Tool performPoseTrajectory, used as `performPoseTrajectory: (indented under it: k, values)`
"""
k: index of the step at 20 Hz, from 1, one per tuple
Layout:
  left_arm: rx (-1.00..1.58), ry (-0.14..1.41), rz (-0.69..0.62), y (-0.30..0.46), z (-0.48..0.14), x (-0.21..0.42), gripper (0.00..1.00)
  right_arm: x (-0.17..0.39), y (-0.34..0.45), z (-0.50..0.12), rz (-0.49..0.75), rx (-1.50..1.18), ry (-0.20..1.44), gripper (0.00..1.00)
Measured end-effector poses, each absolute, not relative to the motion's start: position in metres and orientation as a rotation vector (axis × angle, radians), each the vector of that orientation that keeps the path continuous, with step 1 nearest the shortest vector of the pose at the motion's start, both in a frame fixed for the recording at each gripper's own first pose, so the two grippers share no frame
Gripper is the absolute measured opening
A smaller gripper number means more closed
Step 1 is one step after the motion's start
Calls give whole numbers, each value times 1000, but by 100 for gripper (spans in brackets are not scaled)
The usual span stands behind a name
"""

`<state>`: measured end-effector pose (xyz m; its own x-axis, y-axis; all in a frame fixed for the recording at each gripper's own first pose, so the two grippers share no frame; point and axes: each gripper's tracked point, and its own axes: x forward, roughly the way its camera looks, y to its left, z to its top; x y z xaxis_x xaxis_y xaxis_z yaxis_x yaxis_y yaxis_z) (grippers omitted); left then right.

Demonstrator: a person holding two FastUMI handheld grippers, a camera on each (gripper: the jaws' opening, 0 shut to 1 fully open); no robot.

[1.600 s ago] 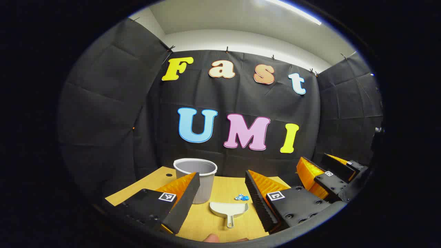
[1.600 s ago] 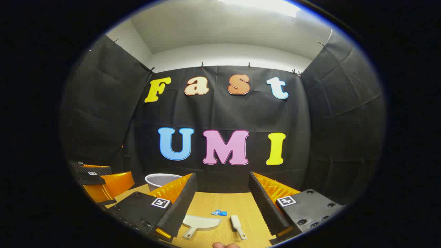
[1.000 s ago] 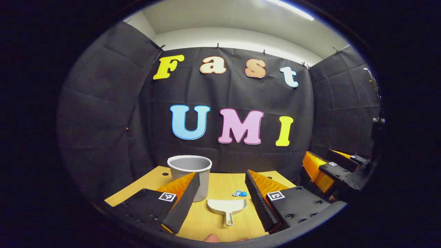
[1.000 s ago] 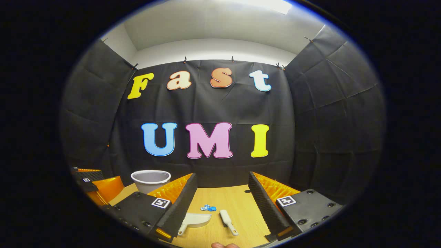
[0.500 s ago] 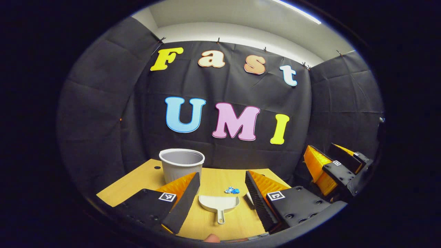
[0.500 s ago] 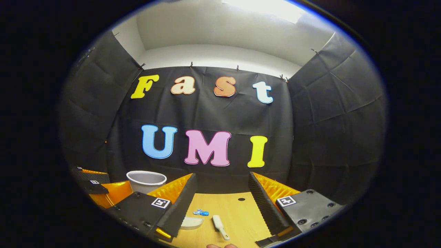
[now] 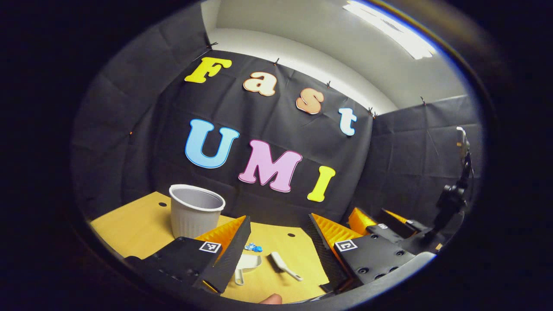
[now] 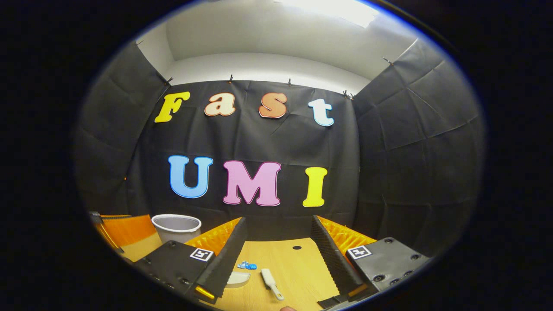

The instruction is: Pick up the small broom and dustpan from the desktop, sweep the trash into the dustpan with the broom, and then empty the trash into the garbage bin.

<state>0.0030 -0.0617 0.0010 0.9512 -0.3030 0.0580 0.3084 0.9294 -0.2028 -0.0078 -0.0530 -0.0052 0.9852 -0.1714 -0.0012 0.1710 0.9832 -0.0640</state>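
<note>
On the wooden desktop [image 7: 129, 229] lie a small white dustpan [image 7: 247, 264], a small white broom [image 7: 283, 266] and a crumpled blue scrap of trash [image 7: 253, 248]. My left gripper [image 7: 278, 239] hangs open above them with nothing between its fingers. A grey ribbed garbage bin [image 7: 194, 211] stands at the left. In the right gripper view the broom [image 8: 271, 283] lies between the open fingers of my right gripper [image 8: 278, 242]; the dustpan [image 8: 237, 279] is half hidden behind its left finger, the trash [image 8: 247, 265] just beyond, the bin [image 8: 176, 227] far left.
Black cloth walls close the booth behind and on both sides. The other gripper [image 7: 389, 226] shows at the right of the left gripper view, and an orange finger [image 8: 123, 235] at the left of the right gripper view. Small holes [image 7: 288, 235] dot the desktop.
The left gripper has swung and rolled to the right, so the broom has come between its fingers and the dustpan has slid to its left finger. The right gripper shifted slightly right.
</note>
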Motion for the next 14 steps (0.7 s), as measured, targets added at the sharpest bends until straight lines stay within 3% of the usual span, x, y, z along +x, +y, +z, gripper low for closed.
performPoseTrajectory:
  k: [7, 12, 14]
  values:
    - [-70, -18, -222, -54, -8, 12, 78, -6, -51, -16, -159, -68, 37, 94]
    - [-36, 96, -179, -49, -37, 40, 78, 11, -50, -52, -124, -55, 171, 91]
    - [-43, 130, -197, -54, -38, 50, 78, 22, -56, -64, -134, -69, 215, 94]
